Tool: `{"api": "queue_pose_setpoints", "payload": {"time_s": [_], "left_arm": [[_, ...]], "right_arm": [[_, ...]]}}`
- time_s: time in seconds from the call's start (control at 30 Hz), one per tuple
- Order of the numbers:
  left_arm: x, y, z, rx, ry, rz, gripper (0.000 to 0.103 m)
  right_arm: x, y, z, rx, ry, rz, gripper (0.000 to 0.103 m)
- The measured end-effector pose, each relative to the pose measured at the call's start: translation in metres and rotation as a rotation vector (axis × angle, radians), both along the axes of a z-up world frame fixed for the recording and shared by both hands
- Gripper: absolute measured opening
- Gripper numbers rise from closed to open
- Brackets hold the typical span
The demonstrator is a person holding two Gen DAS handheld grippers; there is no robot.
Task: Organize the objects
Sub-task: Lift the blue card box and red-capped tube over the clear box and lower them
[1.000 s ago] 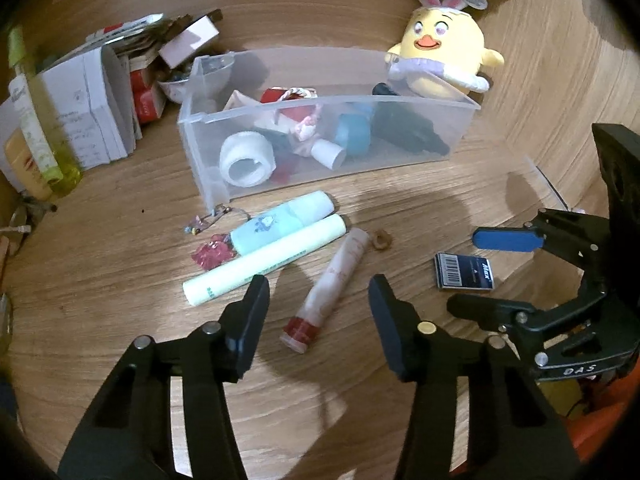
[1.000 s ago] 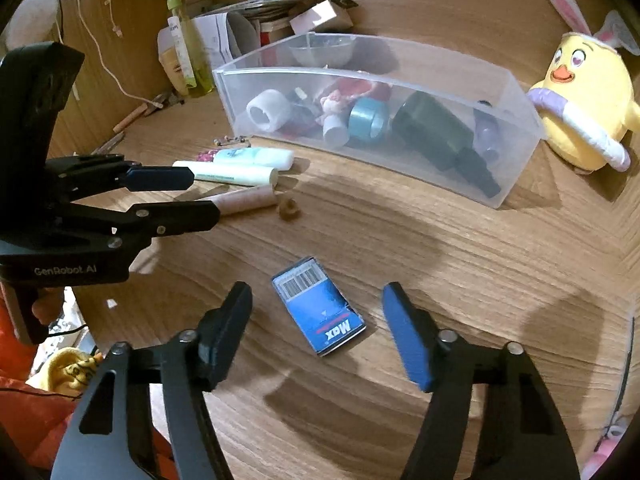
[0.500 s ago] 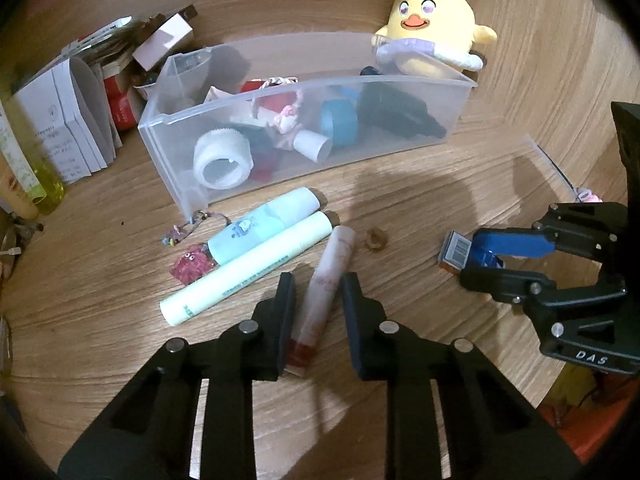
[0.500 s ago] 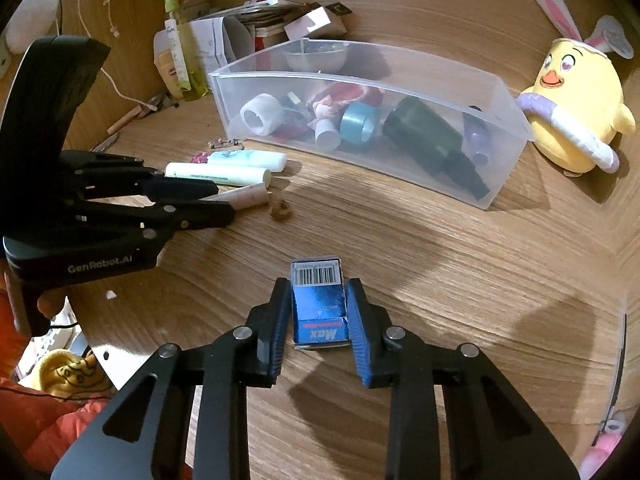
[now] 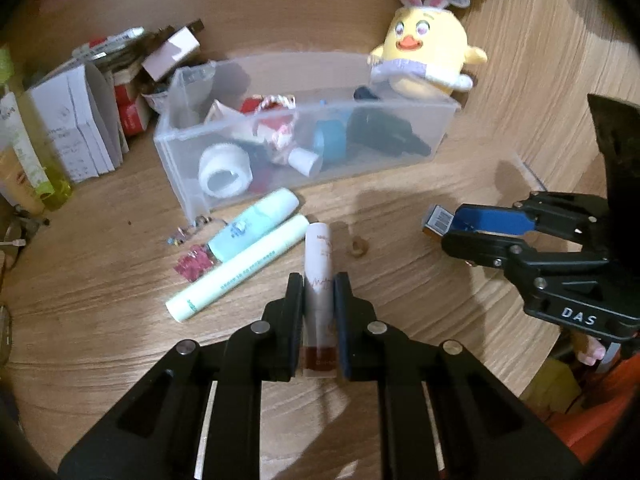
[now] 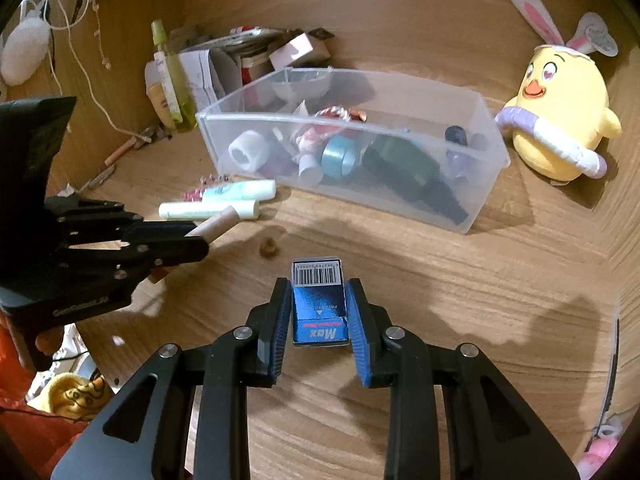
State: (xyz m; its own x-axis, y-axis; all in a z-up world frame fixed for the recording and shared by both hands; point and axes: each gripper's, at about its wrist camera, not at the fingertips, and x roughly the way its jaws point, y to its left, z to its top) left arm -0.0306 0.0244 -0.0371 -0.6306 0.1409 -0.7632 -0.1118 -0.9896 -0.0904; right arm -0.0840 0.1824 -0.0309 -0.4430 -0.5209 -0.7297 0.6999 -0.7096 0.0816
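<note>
Clear bin (image 5: 304, 152) on wooden desk (image 5: 100, 320)

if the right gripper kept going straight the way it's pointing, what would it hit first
Probably bare table just past the blue box that the right gripper holds; beyond that lies the clear bin, though depth is unclear.

— What lettering reads clearly?
— "Max", printed upside down on the small blue box (image 6: 319, 312), with a barcode on its white end; "DAS" in white on the black body of the right hand-held gripper (image 5: 448, 230).
— The tubes?
— Print too blurred to read.
</note>
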Motion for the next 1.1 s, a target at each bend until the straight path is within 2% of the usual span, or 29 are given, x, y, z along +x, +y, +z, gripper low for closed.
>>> {"api": "queue_pose_setpoints", "payload": {"time_s": [0.4, 0.8, 1.1], "left_arm": [[0.0, -0.013, 0.033, 0.022, 0.114, 0.06, 0.014], [-0.009, -0.021, 0.06, 0.044, 0.222, 0.1, 0.014], [-0.023, -0.025, 0.074, 0.057, 0.269, 0.114, 0.014]], "right_arm": [[-0.011, 0.001, 0.031, -0.09, 0.048, -0.021, 0.025], [-0.025, -0.004, 0.062, -0.138, 0.133, -0.031, 0.025], [-0.043, -0.009, 0.076, -0.148, 0.171, -0.055, 0.025]]}}
